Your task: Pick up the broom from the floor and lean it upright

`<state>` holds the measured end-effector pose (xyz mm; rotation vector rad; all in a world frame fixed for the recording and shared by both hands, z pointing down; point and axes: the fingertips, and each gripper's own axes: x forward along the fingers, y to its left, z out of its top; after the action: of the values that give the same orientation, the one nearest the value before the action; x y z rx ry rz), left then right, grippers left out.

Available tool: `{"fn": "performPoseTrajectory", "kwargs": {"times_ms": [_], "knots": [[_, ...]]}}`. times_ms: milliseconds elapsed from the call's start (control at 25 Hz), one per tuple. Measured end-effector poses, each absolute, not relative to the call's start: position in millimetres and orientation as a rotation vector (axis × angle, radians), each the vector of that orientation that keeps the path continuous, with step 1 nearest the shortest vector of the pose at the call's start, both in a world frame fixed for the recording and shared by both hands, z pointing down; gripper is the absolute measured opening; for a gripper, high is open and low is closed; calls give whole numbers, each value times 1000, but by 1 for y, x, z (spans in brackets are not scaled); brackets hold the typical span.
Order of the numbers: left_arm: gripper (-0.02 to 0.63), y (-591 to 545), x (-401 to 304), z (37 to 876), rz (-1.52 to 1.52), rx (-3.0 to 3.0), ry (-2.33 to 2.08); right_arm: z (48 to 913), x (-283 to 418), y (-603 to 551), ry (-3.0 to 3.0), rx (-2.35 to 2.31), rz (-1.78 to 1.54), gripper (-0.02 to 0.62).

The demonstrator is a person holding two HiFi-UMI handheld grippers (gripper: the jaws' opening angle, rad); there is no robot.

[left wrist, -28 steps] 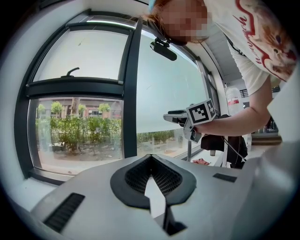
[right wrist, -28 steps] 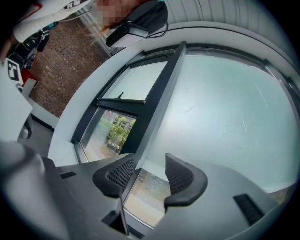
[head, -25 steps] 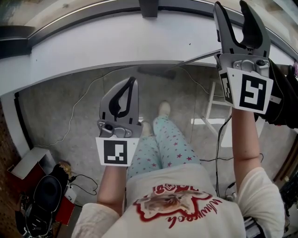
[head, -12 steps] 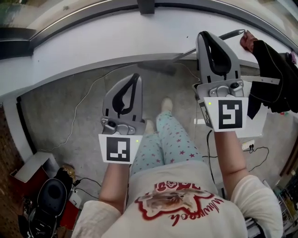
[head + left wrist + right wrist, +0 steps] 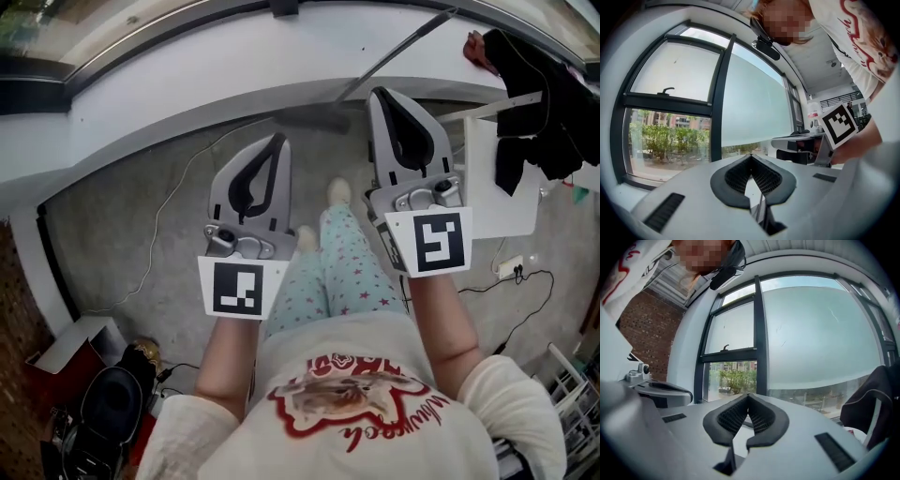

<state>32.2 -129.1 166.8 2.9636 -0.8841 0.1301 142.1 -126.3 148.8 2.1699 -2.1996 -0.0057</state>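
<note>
Jaws of the right gripper (image 5: pixel 382 96) have just snapped together on nothing as it pulled back from the broom (image 5: pixel 394 54), now leaning on the wall (image 5: pixel 187 84) at one o'clock. The left gripper (image 5: pixel 278 141) is likewise pinched tip to tip, empty; the task looks done.

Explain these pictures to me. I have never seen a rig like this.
There is no robot here: a person holds a two-jaw tool in each hand. The head view comes from a camera on their head, looking down at the left gripper, the right gripper, their legs and the grey floor. The other two views ride on the grippers and look along the jaws toward a window. Both grippers are shut and empty; the right one's jaws have just been closing on nothing. The broom leans against the white wall ahead, and neither gripper touches it.
</note>
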Motion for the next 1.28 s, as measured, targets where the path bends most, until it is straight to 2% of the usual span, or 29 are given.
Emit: {"fn": "performPoseTrajectory", "kwargs": {"times_ms": [280,720,1280], "knots": [[17,-70,10,178,125,2937,-807,159,116,-54,-2133,2174,7,24],[17,18,37,156,24,2964,-776,143,133,49,-2115,2223,20,23],[17,285,59,67,-90,2965,-882,50,132,300,-2384,2115,-67,24]]}}
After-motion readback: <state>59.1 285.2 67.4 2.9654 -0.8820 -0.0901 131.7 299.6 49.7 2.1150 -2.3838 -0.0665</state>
